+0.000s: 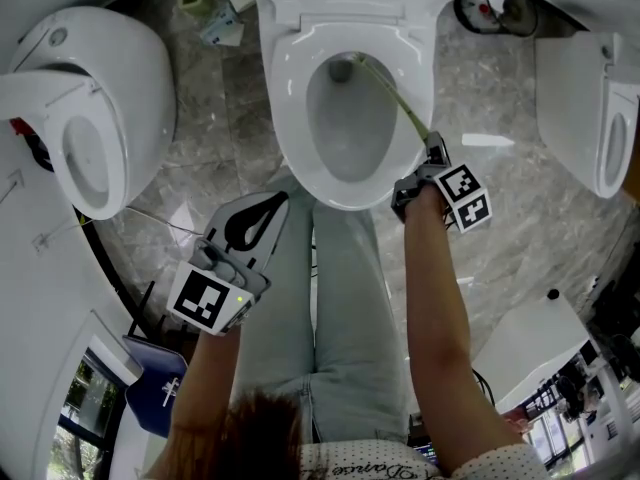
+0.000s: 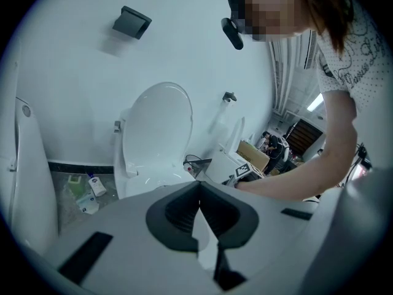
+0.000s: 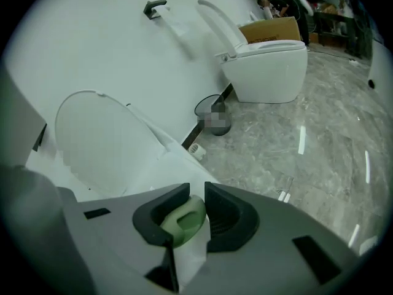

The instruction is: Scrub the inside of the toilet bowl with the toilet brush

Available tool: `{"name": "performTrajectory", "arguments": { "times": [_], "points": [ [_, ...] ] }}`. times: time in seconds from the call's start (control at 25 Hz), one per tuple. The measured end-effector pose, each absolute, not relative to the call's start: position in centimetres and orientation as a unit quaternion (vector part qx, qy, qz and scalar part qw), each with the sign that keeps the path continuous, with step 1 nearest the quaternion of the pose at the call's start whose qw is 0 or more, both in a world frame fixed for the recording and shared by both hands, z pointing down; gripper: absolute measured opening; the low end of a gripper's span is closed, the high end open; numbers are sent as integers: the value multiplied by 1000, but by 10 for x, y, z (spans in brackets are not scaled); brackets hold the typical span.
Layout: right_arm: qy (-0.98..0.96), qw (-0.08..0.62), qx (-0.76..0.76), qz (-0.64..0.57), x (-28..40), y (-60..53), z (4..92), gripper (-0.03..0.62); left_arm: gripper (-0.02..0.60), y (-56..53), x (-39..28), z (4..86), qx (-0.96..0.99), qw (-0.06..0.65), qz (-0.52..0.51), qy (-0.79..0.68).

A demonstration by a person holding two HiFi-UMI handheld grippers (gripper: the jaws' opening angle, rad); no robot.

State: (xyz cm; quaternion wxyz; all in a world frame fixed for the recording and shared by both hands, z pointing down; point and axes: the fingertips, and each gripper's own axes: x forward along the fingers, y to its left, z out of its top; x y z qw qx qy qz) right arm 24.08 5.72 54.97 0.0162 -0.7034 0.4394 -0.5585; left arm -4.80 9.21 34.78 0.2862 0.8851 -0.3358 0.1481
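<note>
1. Stands facing the toilet [image 1: 290,98], legs just before its front rim, lid [image 2: 161,125] tipped up against the wall.
2. Grips the brush [image 1: 400,103] with the right gripper [image 1: 432,153]: jaws clamped from both sides on the rounded end of the green handle, as seen in the right gripper view.
3. Sets the brush head deep in the bowl [image 1: 350,153], at the back by the drain opening; handle slants up and forward from there, crossing above the bowl's right side to the jaws.
4. Holds that gripper just outside the rim at the front right, marker cube turned toward the camera.
5. Carries the left gripper [image 1: 272,206] low over the left thigh, near the front rim but apart from it and from the brush.
6. Shows that gripper's jaws pressed together along their tips, nothing between them.
7. Places a second toilet [image 1: 100,98] at the far left and a third toilet [image 1: 590,98] at the far right, both well apart from the brush.
8. Leaves bottles [image 2: 92,186] on the marble floor [image 1: 230,138] beside the toilet's base, at the wall.
9. Puts a dark bin [image 3: 212,110] at the wall between the toilet and the third toilet; contents too small to tell.
</note>
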Motion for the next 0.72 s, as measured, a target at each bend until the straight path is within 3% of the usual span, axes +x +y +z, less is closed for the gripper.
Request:
{"name": "performTrajectory", "arguments": {
  "times": [0.28, 0.72],
  "points": [
    [539, -35, -650, -535, 207, 32, 541, 86, 3, 93, -48, 348, 886, 287, 147, -333],
    [748, -209, -487, -400, 161, 19, 515, 89, 3, 93, -49, 346, 886, 286, 146, -335]
  ]
}}
